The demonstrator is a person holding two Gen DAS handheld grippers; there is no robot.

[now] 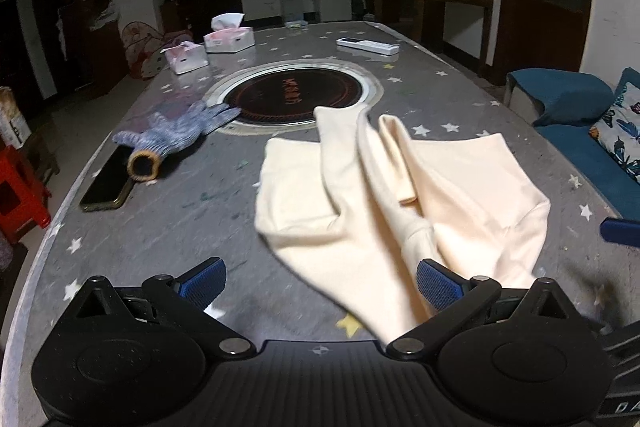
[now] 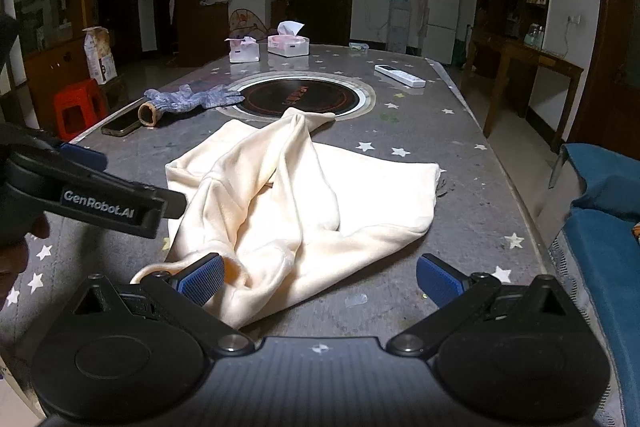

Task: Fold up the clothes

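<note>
Work glove [image 1: 182, 131], phone [image 1: 106, 185] and remote [image 1: 368, 45] sit past my cream garment [image 1: 384, 187]. Both my left gripper [image 1: 320, 289] and right gripper [image 2: 320, 279] are spread wide, gripping nothing.

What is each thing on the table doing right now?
Cream garment: crumpled, not folded, flat on table.
Left gripper: open, holding nothing.
Right gripper: open, holding nothing.
Grey glove: lying flat, cuff resting on phone.
Phone: screen dark.
Tissue box: tissue sticking up.

glove [image 1: 180, 133] and phone [image 1: 106, 185] left, table [image 1: 460, 99] right bare
</note>
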